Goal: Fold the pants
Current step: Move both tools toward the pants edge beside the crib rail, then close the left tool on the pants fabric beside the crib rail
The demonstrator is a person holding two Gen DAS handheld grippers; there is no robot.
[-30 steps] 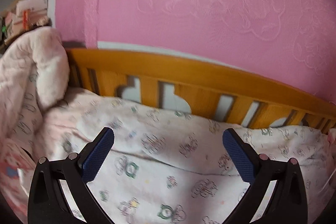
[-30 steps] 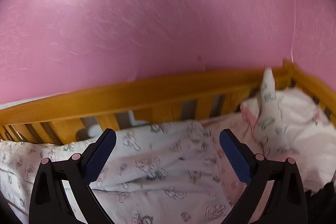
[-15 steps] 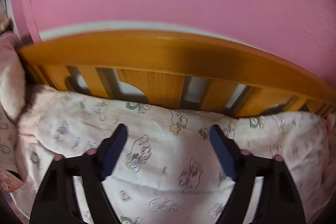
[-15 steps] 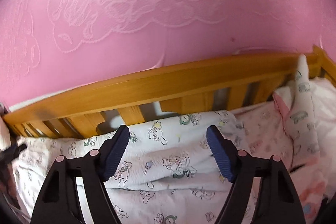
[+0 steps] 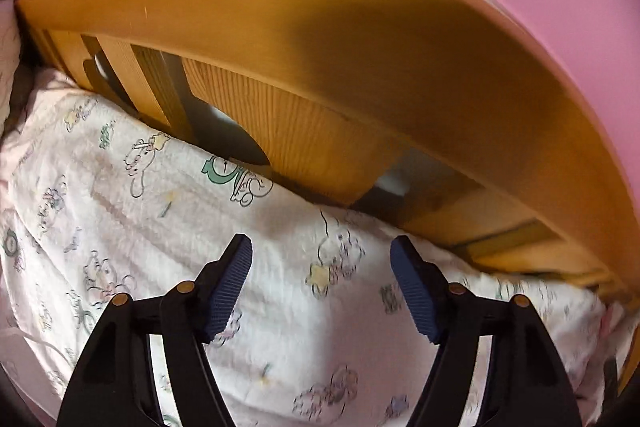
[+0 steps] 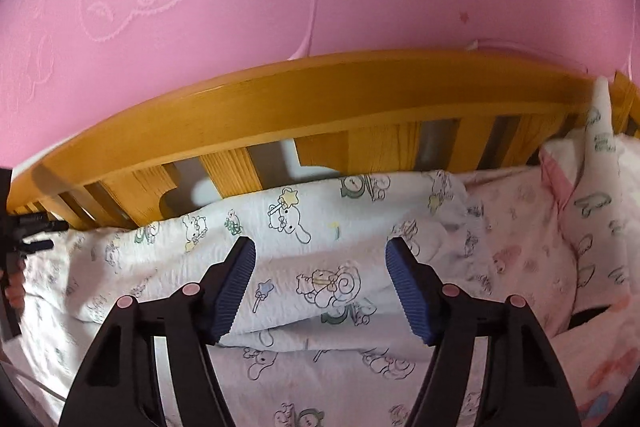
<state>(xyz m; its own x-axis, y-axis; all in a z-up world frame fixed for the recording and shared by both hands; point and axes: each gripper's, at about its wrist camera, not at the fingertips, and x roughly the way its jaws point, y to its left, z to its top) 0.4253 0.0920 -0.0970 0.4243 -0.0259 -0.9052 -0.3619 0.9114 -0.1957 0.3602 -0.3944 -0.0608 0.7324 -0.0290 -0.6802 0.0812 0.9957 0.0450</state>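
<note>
Pants lie along the bed's far edge, both hand-held grippers above them.
The pants point(image 6: 320, 267) run lengthwise beside the rail point(image 6: 320, 99); left hand-held gripper point(image 5: 320, 291) and right hand-held gripper point(image 6: 320, 287) are apart, nothing clamped.

Left gripper point(image 5: 321, 261) and right gripper point(image 6: 320, 259) angle downward — fingers apart, gripping nothing.

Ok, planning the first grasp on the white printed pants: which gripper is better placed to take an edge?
Probably right. The right gripper, jaws closing, straddles the pants' folded edge without touching; the left gripper hangs over a flat stretch, no edge.
</note>
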